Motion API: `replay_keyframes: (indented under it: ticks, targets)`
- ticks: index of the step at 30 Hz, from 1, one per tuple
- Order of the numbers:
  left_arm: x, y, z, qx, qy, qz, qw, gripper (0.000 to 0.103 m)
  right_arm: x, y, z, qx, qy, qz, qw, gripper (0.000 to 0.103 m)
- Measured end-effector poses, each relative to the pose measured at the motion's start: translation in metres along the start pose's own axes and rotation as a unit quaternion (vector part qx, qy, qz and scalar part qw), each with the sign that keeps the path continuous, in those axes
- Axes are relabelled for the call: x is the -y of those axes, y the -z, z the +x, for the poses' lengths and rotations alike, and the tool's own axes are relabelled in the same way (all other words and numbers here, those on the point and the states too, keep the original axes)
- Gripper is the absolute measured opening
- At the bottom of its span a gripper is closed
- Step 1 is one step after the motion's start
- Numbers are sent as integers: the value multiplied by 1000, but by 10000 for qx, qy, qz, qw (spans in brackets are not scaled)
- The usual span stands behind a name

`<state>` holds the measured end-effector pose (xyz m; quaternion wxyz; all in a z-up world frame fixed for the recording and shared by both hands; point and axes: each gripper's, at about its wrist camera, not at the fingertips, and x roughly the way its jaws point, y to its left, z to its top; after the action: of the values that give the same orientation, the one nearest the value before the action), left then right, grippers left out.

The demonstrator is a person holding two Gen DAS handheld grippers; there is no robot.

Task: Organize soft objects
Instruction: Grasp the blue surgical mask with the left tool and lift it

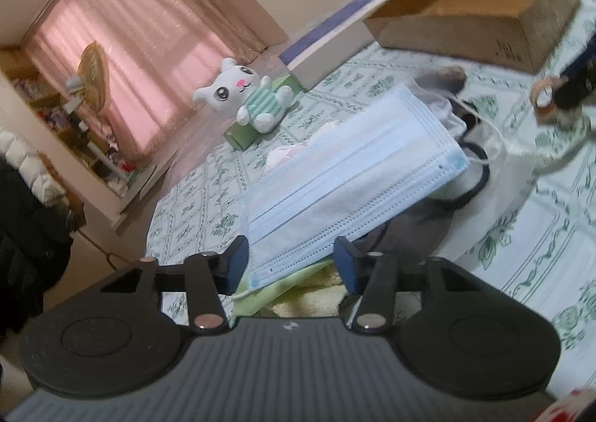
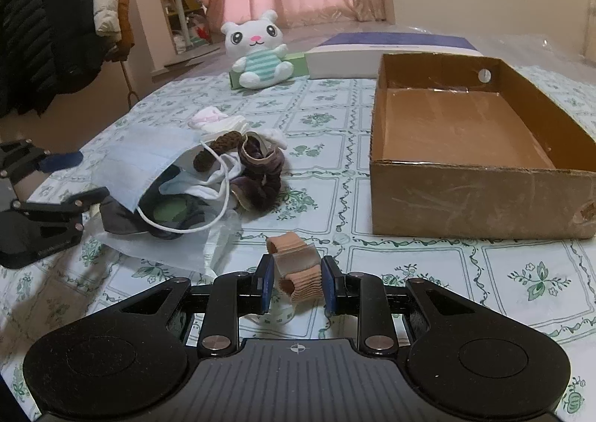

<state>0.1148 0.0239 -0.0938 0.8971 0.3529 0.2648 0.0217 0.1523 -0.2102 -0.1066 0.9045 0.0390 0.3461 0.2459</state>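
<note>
A pile of soft things lies on the patterned table: a light blue face mask (image 1: 354,176) (image 2: 149,161) on top, grey and white cloths, a dark velvet scrunchie (image 2: 260,176) and a brown knitted piece (image 2: 219,150). My left gripper (image 1: 290,265) (image 2: 69,176) is open, its fingers either side of the mask's near edge. My right gripper (image 2: 296,282) is shut on a beige elastic band (image 2: 298,269) just above the table; it also shows in the left wrist view (image 1: 544,101). An empty cardboard box (image 2: 480,194) (image 1: 484,31) stands to the right.
A white plush toy (image 2: 260,49) (image 1: 246,94) sits on a green box (image 2: 294,62) at the far side, next to a white and purple flat box (image 2: 391,49). Coats (image 2: 48,31) hang on a rack at left. Pink curtains are behind.
</note>
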Motion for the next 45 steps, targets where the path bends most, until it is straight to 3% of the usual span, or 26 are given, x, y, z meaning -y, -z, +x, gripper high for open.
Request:
replay_keyframes:
  ticks: [4, 24, 26, 29, 31, 36, 45]
  targets:
    - [11, 4, 2, 96, -103, 478, 9988, 48, 2, 0, -1, -10, -11, 59, 10000, 27]
    - [37, 12, 2, 310, -308, 1403, 9891, 43, 6, 1, -1, -36, 44, 177, 9998, 27]
    - [38, 11, 5, 339, -373, 1517, 9871, 33, 7, 1, 0, -31, 59, 194, 9998, 27]
    - [35, 7, 7, 361, -296, 1455, 9882, 11, 8, 1, -1, -27, 82, 215, 9997, 27]
    - [34, 5, 7, 391, -269, 1474, 9879, 6, 8, 1, -2, -21, 103, 232, 9997, 27]
    - [24, -3, 0, 585, -300, 1286, 9895, 3, 11, -1, -9, 53, 135, 268, 9995, 27]
    - [-24, -36, -27, 784, 17, 33, 9969, 3, 15, -17, -35, 462, 137, 211, 9986, 27]
